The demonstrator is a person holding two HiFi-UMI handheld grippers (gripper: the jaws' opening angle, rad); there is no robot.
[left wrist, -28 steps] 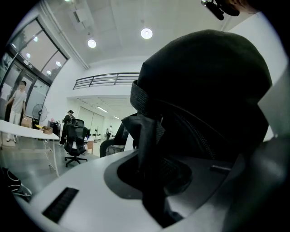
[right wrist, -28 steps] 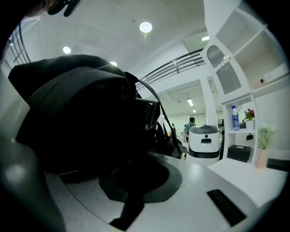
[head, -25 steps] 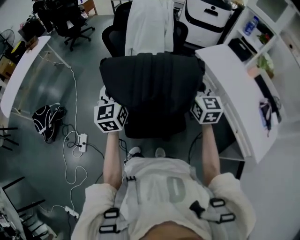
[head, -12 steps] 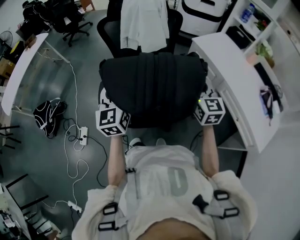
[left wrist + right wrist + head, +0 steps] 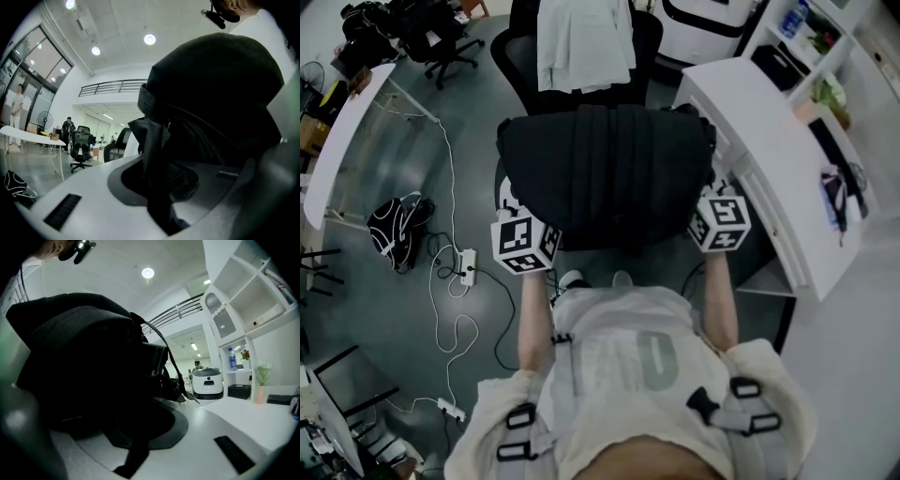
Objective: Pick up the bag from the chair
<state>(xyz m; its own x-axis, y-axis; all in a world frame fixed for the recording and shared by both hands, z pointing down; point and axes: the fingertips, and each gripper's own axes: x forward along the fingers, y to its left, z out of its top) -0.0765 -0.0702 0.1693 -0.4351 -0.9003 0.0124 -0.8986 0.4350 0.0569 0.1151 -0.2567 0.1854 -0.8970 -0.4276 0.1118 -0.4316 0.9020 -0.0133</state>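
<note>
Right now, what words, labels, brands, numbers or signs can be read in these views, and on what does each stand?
No text can be read for certain.
Shirt: large grey letters, creased and upside down, unreadable.
Left cube, right cube: square marker patterns only, no words.
Bottle: label too small to read.
Bag: no label shows.

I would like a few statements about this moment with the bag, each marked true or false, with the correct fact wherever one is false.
1. The black bag is between the left gripper and the right gripper. True.
2. The left gripper is empty. False: bag fabric is clamped between its jaws.
3. A white garment hangs over a chair back beyond the bag. True.
4. The power strip lies at the person's right. False: it lies at the person's left.
</note>
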